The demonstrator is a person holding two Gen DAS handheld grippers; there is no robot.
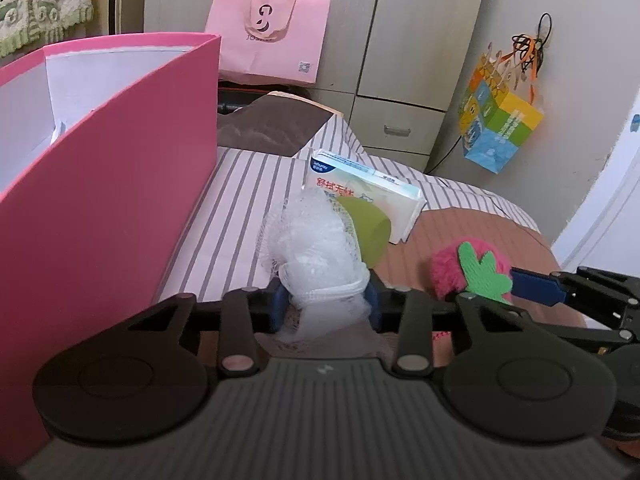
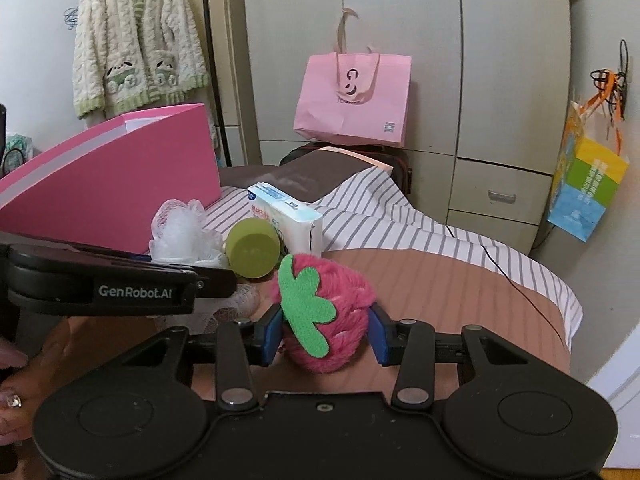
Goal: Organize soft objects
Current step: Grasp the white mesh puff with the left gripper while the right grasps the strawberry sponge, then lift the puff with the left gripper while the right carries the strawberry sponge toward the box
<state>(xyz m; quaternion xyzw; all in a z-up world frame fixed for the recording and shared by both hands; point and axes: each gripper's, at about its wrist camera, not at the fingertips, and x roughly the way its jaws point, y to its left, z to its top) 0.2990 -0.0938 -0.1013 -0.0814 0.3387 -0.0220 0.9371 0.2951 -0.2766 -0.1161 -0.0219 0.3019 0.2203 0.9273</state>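
My left gripper (image 1: 326, 304) is shut on a white mesh bath puff (image 1: 308, 240) just above the striped bed sheet (image 1: 240, 208). Behind the puff lies a green round sponge (image 1: 368, 228), beside a pack of tissues (image 1: 372, 188). A tall pink box (image 1: 120, 184) stands open at the left, close to the puff. My right gripper (image 2: 326, 332) is shut on a pink plush strawberry (image 2: 340, 300) with a green felt leaf, its blue pads pressing both sides. In the right wrist view the puff (image 2: 180, 228), the sponge (image 2: 252, 248) and the left gripper (image 2: 216, 276) sit just left of the strawberry.
A pink shopping bag (image 2: 352, 100) stands at the wardrobe (image 2: 500, 80) behind the bed. A colourful bag (image 2: 588, 184) hangs at the right, a fluffy cardigan (image 2: 136, 40) at the left. A black cable (image 2: 516, 280) crosses the brown blanket (image 2: 440, 300). A hand (image 2: 16, 392) shows at the lower left.
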